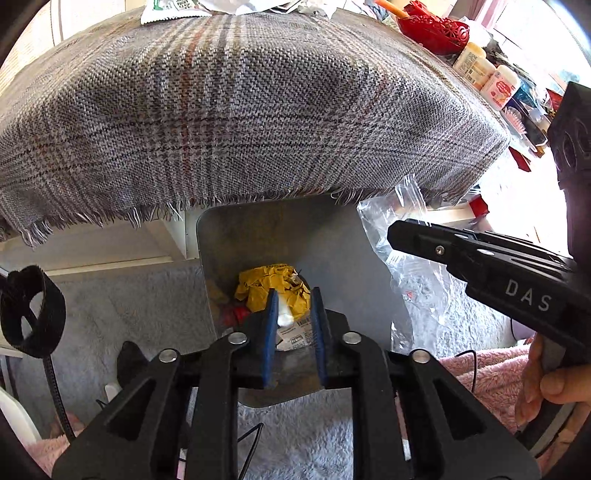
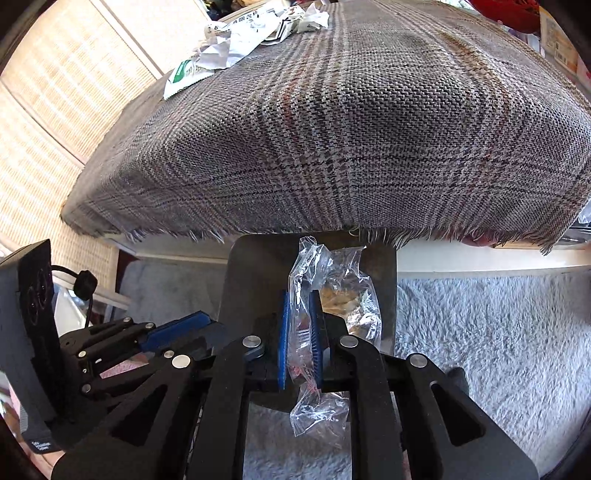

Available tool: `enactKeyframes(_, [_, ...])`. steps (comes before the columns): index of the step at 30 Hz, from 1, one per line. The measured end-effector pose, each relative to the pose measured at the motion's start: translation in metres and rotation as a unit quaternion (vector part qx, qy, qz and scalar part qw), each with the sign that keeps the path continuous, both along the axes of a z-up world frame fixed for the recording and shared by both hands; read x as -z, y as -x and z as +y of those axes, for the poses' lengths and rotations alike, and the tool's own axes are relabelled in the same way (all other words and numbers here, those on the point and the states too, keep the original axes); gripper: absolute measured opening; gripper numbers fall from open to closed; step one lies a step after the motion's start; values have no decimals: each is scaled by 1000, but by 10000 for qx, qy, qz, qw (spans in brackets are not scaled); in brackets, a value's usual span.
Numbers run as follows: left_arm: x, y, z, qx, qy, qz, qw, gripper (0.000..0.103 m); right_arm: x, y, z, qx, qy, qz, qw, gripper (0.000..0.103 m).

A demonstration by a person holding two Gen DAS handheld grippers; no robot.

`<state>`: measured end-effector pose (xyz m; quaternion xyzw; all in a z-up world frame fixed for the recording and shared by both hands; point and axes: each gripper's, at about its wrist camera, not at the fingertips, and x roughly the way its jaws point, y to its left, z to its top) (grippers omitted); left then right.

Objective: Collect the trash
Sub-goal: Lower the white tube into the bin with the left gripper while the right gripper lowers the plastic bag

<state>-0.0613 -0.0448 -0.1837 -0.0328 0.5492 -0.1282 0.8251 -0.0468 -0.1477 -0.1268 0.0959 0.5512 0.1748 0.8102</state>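
A grey bin (image 1: 332, 251) stands on the carpet below the table edge. It holds crumpled yellow paper (image 1: 269, 284), a white labelled scrap (image 1: 295, 338) and something red (image 1: 234, 314). My left gripper (image 1: 294, 295) hangs open above the bin with nothing between its blue pads. My right gripper (image 2: 300, 295) is shut on a clear plastic bag (image 2: 332, 291) over the same bin (image 2: 258, 266). That bag (image 1: 406, 258) and the right gripper's fingers (image 1: 443, 247) show at the right of the left wrist view. More wrappers (image 2: 240, 40) lie on the far side of the plaid tablecloth (image 2: 351, 129).
The plaid cloth (image 1: 240, 122) hangs over the table edge just above the bin. A red basket (image 1: 436, 29) and bottles (image 1: 487, 77) crowd the table's right end. Grey shaggy carpet (image 2: 498, 350) surrounds the bin. A pink fleece (image 1: 487, 373) lies at right. Blinds (image 2: 55, 110) stand at left.
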Motion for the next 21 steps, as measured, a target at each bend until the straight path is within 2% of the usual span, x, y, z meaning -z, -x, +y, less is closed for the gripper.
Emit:
enactKeyframes(4, [-2, 0, 2, -73, -12, -19, 10000, 30, 2, -2, 0, 18, 38, 56, 10000, 16])
enactKeyframes(5, [-2, 1, 1, -79, -22, -28, 10000, 32, 2, -2, 0, 20, 50, 60, 10000, 21])
enactKeyframes(6, [-3, 1, 3, -82, -24, -35, 10000, 34, 2, -2, 0, 31, 56, 58, 10000, 33])
enactKeyframes(8, [-5, 3, 5, -84, -31, -54, 9999, 36, 2, -2, -1, 52, 74, 44, 9999, 48])
enactKeyframes(11, [-5, 3, 6, -93, -59, -71, 9999, 40, 0, -1, -2, 91, 107, 17, 9999, 50])
enactKeyframes(16, [-8, 2, 6, -158, -59, -94, 9998, 51, -4, -1, -6, 194, 155, -57, 9997, 66])
enactKeyframes(18, [-11, 2, 8, -177, -42, -110, 9998, 59, -8, -1, -8, 259, 184, -150, 9994, 79])
enactKeyframes(21, [-20, 3, 11, -207, -91, -191, 9996, 71, -18, -3, -11, 308, 117, -259, 9991, 86])
